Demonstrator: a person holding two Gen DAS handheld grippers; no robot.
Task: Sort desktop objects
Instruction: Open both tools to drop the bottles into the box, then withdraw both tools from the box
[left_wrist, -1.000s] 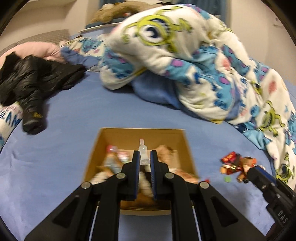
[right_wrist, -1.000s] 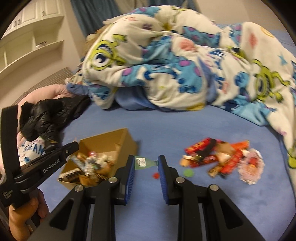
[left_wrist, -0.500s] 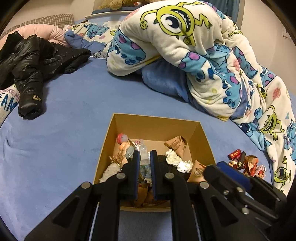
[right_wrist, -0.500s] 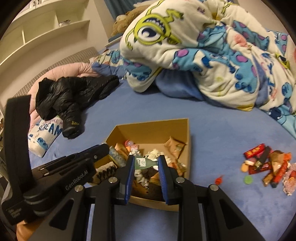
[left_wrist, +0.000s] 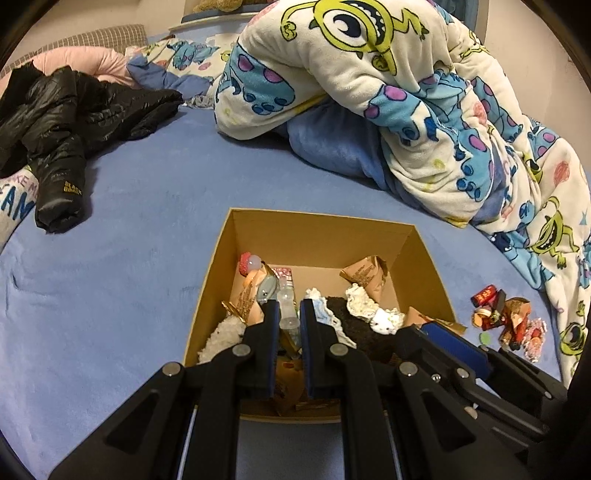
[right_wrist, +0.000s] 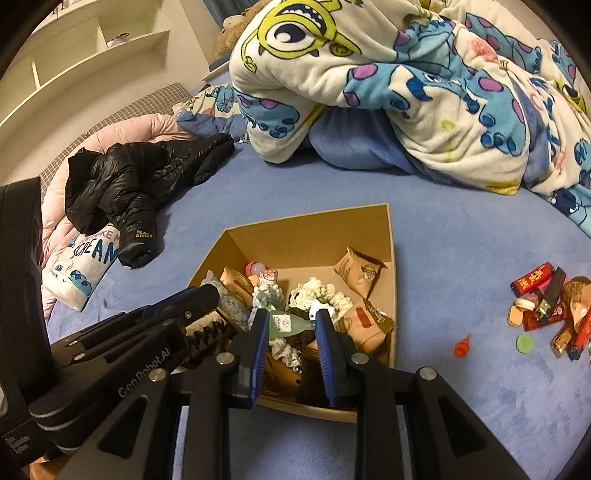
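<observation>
We are holding two tools over one cardboard box (left_wrist: 321, 236) in the middle of the frame, on the blue bed (left_wrist: 110, 258). Our left tool (left_wrist: 289, 317) is squeezing one little clear bottle (left_wrist: 287, 301). Our right tool (right_wrist: 291, 323) is squeezing one small green bottle (right_wrist: 286, 324) sideways. Both bottles are hanging above the snacks and fluffy things in the box. One pile of red snacks (right_wrist: 546, 306) is lying on the bed at the right of the frame, beside one green disc (right_wrist: 524, 343) and one orange bit (right_wrist: 462, 347). Half a second ago, we were a bit farther back; now both tools are sitting closer over the box.
</observation>
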